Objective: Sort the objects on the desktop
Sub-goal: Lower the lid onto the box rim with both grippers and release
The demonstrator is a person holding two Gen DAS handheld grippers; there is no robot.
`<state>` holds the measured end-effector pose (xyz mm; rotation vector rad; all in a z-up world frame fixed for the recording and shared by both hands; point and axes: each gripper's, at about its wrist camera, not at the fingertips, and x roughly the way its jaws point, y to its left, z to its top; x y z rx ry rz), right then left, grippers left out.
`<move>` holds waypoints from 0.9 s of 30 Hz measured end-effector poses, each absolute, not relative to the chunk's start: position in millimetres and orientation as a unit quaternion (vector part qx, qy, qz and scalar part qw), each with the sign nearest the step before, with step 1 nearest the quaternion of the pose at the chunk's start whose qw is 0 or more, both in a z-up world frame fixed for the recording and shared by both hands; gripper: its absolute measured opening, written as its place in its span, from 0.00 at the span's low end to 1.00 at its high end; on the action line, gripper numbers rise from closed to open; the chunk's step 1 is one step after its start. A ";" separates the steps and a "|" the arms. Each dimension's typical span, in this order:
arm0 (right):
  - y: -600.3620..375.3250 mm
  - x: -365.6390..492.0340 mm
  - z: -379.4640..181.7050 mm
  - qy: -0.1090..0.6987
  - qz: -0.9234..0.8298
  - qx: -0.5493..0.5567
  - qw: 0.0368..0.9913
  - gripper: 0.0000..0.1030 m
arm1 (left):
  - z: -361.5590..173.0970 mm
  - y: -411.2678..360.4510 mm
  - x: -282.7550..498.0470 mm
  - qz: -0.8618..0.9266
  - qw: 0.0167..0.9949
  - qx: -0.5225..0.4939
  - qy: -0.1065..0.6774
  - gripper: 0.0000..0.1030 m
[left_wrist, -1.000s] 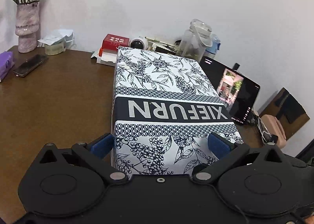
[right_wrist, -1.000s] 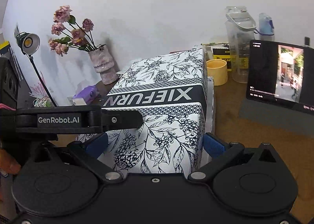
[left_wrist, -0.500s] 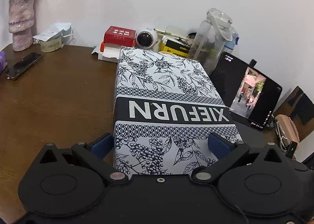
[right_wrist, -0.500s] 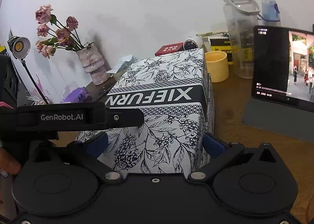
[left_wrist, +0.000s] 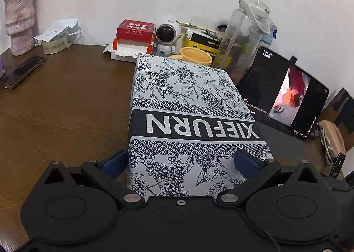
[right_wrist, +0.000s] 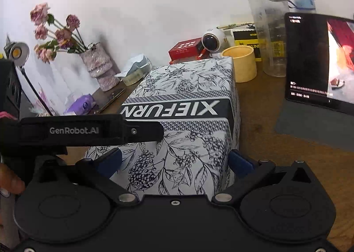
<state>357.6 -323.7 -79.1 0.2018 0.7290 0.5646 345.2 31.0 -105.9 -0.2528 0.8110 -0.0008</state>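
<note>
Left wrist: left claw [left_wrist: 181, 162] clamps patterned box [left_wrist: 188, 106]; right claw [right_wrist: 174, 161] grips same box.

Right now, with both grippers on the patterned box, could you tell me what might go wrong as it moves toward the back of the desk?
1. The XIEFURN box is close to the yellow cup and tall clear bottle; pushing further could knock them.
2. The tablet stands propped close beside the box; a sideways swing might tip it.
3. The left gripper and right gripper hold only the near end, so the far end may sag or slip.
</note>
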 end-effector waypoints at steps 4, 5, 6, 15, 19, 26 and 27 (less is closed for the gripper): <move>-323.6 360.2 -83.0 0.357 0.270 0.101 0.889 1.00 | -110.3 34.1 348.5 -0.001 0.906 -0.128 0.404 1.00; -323.4 360.2 -83.3 0.357 0.269 0.100 0.889 1.00 | -111.0 34.9 349.4 -0.002 0.905 -0.128 0.406 1.00; -323.4 360.4 -83.6 0.358 0.269 0.100 0.889 1.00 | -111.6 35.5 350.1 -0.002 0.903 -0.129 0.409 1.00; -318.2 364.3 -98.4 0.390 0.258 0.092 0.879 1.00 | -124.1 35.9 357.0 -0.005 0.892 -0.119 0.436 1.00; -317.3 367.1 -99.9 0.398 0.254 0.092 0.876 1.00 | -124.8 41.5 364.1 -0.009 0.881 -0.133 0.453 1.00; -319.4 367.2 -103.2 0.406 0.251 0.106 0.872 1.00 | -125.5 40.1 363.0 -0.009 0.883 -0.131 0.451 1.00; -319.7 367.4 -103.4 0.407 0.250 0.107 0.872 1.00 | -125.2 40.4 363.7 -0.010 0.882 -0.132 0.452 1.00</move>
